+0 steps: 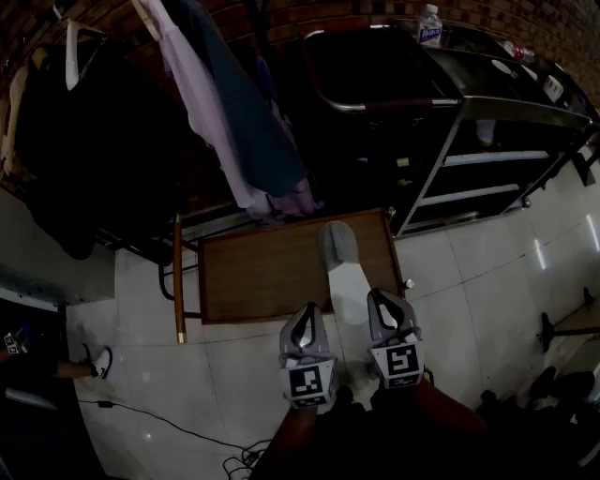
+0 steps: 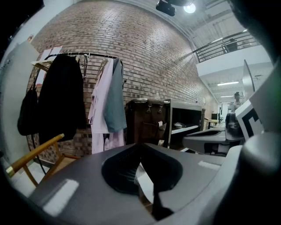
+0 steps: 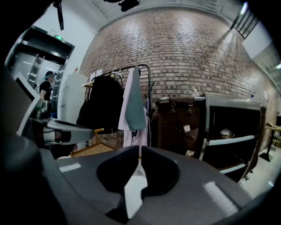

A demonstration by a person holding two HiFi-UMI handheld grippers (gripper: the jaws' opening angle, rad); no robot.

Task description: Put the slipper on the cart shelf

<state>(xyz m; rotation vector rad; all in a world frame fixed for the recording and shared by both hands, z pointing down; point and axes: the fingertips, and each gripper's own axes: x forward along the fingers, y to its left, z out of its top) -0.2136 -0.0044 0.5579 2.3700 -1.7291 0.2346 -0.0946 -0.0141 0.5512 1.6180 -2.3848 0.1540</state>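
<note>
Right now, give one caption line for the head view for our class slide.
Slipper on a low wooden table, left gripper and right gripper near its heel, cart shelves beyond.

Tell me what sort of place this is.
Probably an indoor studio or workshop space: a bare brick wall, a clothes rail hung with garments, and a metal shelved cart.

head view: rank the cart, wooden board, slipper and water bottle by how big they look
1. cart
2. wooden board
3. slipper
4. water bottle

The water bottle stands on the cart, farthest from the camera, so it looks smaller than it really is. The order in this view is still clear.
</note>
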